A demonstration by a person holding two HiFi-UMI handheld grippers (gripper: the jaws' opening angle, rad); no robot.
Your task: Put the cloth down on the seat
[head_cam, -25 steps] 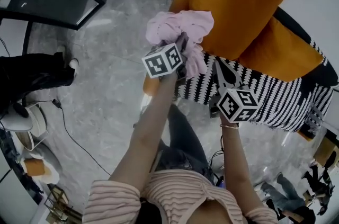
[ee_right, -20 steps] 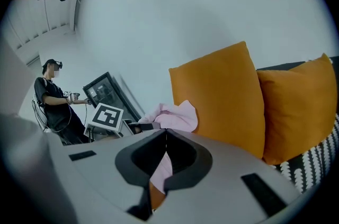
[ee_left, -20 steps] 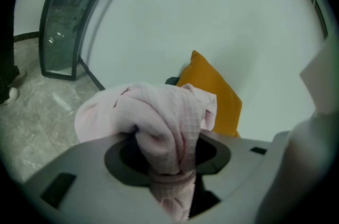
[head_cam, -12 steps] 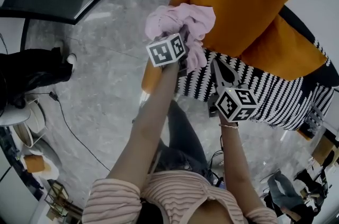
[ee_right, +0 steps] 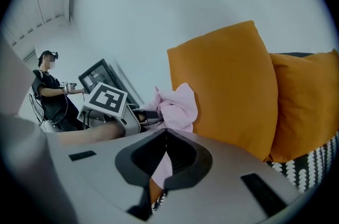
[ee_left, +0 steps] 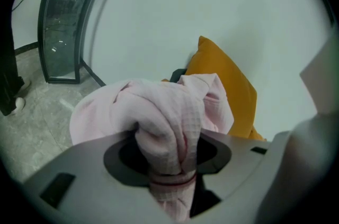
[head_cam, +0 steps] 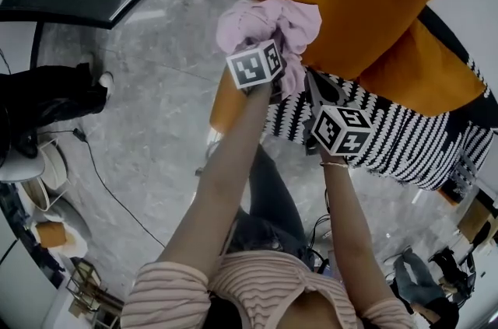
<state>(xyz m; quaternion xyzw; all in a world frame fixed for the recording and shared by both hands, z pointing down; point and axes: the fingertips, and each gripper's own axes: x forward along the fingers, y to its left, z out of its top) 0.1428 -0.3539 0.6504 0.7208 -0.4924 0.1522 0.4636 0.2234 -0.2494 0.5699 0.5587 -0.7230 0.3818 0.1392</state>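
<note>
Below, grey marbled floor (head_cam: 156, 102), striped seat (head_cam: 405, 152).

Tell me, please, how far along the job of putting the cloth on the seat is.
Done: the pink cloth is picked up. In hand: the left gripper is clamped on its bunched middle, held up beside the orange cushion. Left: lowering it onto the striped seat and letting go. The right gripper is shut and empty.

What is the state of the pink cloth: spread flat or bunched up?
Bunched up. The pink cloth is a crumpled wad pinched in the jaws of the left gripper, beside the orange cushion.
</note>
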